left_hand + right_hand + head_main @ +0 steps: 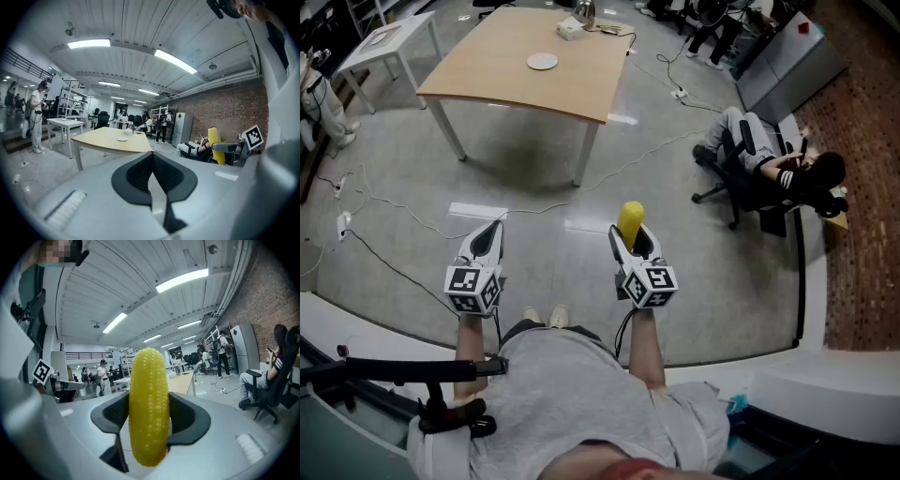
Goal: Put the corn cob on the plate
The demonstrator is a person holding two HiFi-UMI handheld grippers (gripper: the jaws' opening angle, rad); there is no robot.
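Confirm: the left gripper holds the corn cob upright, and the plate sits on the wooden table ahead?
Wrong gripper: the corn cob is held upright by the right gripper, as the right gripper view shows; the left gripper is shut and empty. The plate does sit on the wooden table ahead.

Wooden table point(487, 67) on grey floor point(712, 267)
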